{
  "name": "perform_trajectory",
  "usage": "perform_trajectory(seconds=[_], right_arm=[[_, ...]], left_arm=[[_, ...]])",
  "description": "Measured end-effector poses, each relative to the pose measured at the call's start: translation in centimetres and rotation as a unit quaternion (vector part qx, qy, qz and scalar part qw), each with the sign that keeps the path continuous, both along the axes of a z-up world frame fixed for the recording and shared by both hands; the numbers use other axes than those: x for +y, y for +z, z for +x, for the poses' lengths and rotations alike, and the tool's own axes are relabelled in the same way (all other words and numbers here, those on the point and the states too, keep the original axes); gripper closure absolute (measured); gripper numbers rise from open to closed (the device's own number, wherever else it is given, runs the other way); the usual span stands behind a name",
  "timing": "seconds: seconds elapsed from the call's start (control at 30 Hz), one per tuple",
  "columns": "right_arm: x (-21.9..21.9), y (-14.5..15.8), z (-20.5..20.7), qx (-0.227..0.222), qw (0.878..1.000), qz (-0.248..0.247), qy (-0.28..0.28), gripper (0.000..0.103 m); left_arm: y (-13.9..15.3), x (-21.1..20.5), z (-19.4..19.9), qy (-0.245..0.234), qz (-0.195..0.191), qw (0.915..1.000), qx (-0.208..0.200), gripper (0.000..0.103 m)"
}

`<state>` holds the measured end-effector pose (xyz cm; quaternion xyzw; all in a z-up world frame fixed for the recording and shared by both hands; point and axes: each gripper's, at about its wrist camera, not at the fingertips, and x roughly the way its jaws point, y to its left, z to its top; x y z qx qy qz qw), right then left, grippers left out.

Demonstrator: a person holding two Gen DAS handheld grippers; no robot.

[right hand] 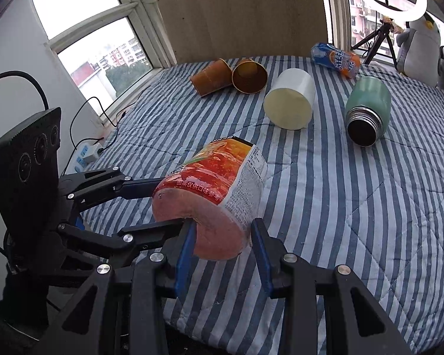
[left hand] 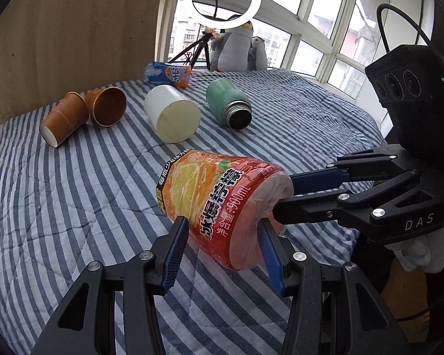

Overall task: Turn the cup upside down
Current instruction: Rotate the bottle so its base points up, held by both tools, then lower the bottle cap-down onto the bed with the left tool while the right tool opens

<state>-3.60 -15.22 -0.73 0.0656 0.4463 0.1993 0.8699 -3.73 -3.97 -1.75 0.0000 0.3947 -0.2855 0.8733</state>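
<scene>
An orange-labelled plastic cup [left hand: 219, 204], cut from a 900 mL drink bottle, lies tilted on its side above the striped bed cover; it also shows in the right wrist view [right hand: 219, 189]. My left gripper [left hand: 222, 233] straddles its wide closed end, blue pads on both sides, shut on it. My right gripper [right hand: 222, 236] grips the same end from the other side; it shows in the left wrist view [left hand: 284, 192] coming from the right. The cup's open end points away from both cameras.
Two brown paper cups [left hand: 83, 112], a white cup [left hand: 171, 112], a green flask [left hand: 229, 103] and a blue-orange can [left hand: 168, 74] lie on their sides farther back on the bed cover [left hand: 74, 207]. Plush penguins [left hand: 239, 47], a ring light and windows stand behind.
</scene>
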Motion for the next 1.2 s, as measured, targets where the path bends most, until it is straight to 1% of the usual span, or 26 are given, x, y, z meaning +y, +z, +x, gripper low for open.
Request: perform_trajectory(seconds=[0.1, 0.2, 0.3, 0.37, 0.5, 0.63, 0.87, 0.97, 1.03, 1.1, 1.2], right_arm=[[-0.2, -0.1, 1.9, 0.025, 1.000, 0.017, 0.001, 0.068], [-0.3, 0.2, 3.3, 0.037, 0.999, 0.030, 0.003, 0.068], [0.3, 0.8, 4.2, 0.024, 1.000, 0.011, 0.001, 0.068], [0.5, 1.2, 5.0, 0.016, 1.000, 0.010, -0.001, 0.068], [0.4, 1.3, 6.7, 0.003, 1.000, 0.026, -0.006, 0.068], [0.5, 1.0, 7.9, -0.011, 0.999, 0.040, -0.010, 0.068], [0.4, 0.5, 8.9, -0.057, 0.997, 0.055, -0.015, 0.068], [0.0, 0.4, 8.7, -0.083, 0.994, 0.068, -0.023, 0.068], [-0.2, 0.7, 8.3, -0.106, 0.991, 0.069, -0.032, 0.065], [-0.5, 1.1, 7.5, -0.135, 0.987, 0.075, -0.042, 0.054], [-1.0, 1.7, 6.1, -0.180, 0.979, 0.074, -0.064, 0.043]], left_arm=[[0.0, 0.9, 1.1, 0.002, -0.021, 0.9997, 0.012, 0.051], [0.6, 1.1, 1.8, 0.002, -0.019, 0.9998, -0.002, 0.050], [1.2, 1.3, 2.7, 0.007, -0.020, 0.9997, -0.015, 0.050], [1.4, 1.5, 3.4, 0.010, -0.022, 0.9994, -0.023, 0.050], [1.8, 1.8, 4.7, 0.019, -0.023, 0.9985, -0.046, 0.050], [1.9, 2.2, 5.9, 0.026, -0.029, 0.9977, -0.056, 0.050], [1.8, 2.1, 6.9, 0.039, -0.021, 0.9955, -0.084, 0.050], [2.0, 2.0, 6.6, 0.049, -0.011, 0.9930, -0.107, 0.050], [2.1, 2.2, 6.3, 0.055, -0.009, 0.9910, -0.121, 0.049], [2.3, 2.4, 5.8, 0.062, -0.010, 0.9890, -0.134, 0.046], [2.8, 2.7, 4.7, 0.077, -0.003, 0.9839, -0.161, 0.037]])
